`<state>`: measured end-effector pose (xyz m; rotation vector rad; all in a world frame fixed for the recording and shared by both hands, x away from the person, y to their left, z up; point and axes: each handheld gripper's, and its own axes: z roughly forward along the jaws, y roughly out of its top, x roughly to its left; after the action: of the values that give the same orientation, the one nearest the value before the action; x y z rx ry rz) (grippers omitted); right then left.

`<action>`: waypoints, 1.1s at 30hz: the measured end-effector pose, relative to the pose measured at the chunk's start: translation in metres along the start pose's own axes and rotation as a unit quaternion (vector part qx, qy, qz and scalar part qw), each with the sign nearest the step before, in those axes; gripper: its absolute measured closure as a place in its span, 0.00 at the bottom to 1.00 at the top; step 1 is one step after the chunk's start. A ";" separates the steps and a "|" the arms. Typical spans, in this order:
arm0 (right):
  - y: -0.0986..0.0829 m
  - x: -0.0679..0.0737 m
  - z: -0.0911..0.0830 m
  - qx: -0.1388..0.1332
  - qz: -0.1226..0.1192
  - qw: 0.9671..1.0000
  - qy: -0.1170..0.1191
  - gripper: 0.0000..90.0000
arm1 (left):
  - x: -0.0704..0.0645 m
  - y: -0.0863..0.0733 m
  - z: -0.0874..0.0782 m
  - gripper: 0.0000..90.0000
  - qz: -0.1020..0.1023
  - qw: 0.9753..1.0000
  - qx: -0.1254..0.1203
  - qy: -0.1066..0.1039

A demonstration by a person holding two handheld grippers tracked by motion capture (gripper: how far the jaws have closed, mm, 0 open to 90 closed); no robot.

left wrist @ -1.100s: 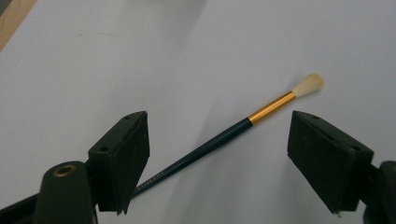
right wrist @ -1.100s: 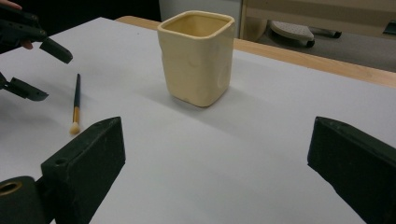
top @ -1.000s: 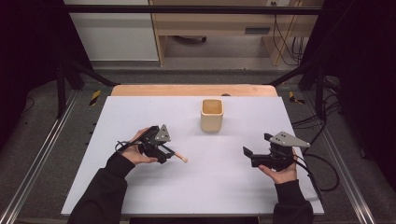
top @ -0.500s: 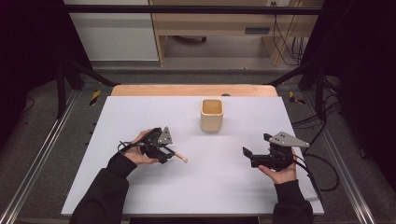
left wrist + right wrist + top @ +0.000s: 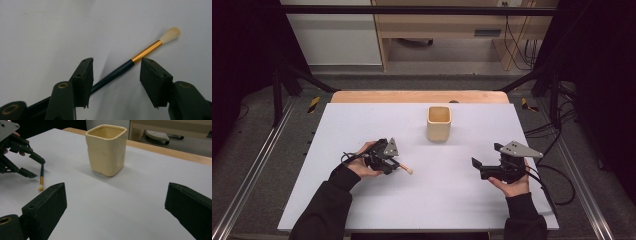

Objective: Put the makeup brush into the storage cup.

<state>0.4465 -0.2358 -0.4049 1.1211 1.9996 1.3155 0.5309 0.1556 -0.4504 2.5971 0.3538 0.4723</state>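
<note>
The left gripper (image 5: 116, 82) stood open astride the paintbrush (image 5: 130, 63), which lay flat between its jaws, long axis slanting, bristle tip pointing ahead and rightward beyond them. The right gripper (image 5: 116, 210) was open and held nothing.

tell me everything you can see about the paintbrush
The paintbrush is slim, with a dark blue-black handle, a gold metal ferrule and a pale, rounded bristle tuft. It lies flat on the white table, in front of and left of the cream cup. The left tool straddles its handle with jaws open; whether one jaw touches the handle is unclear.
</note>
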 end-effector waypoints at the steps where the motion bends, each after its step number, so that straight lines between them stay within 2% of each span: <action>1: 0.000 0.000 0.000 0.000 0.000 1.000 0.000 0.05 | 0.000 0.000 0.001 0.51 -0.006 1.000 -0.004 0.000; 3: 0.000 0.000 0.000 0.000 0.000 1.000 0.000 0.05 | 0.001 0.000 0.001 0.52 -0.001 1.000 0.002 -0.001; 10: 0.000 0.000 0.000 0.000 0.000 1.000 0.000 0.05 | 0.001 -0.001 0.004 0.58 -0.007 1.000 0.002 -0.003; 21: 0.000 0.000 0.000 0.001 0.000 1.000 0.000 0.05 | 0.002 -0.002 0.006 0.68 -0.014 1.000 0.006 -0.018; 33: 0.000 0.000 0.000 0.001 0.000 1.000 0.000 0.05 | 0.002 -0.001 0.006 0.73 -0.022 0.999 0.010 -0.026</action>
<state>0.4467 -0.2357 -0.4050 1.1216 2.0006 1.3142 0.5352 0.1549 -0.4555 2.6097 0.3995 0.3864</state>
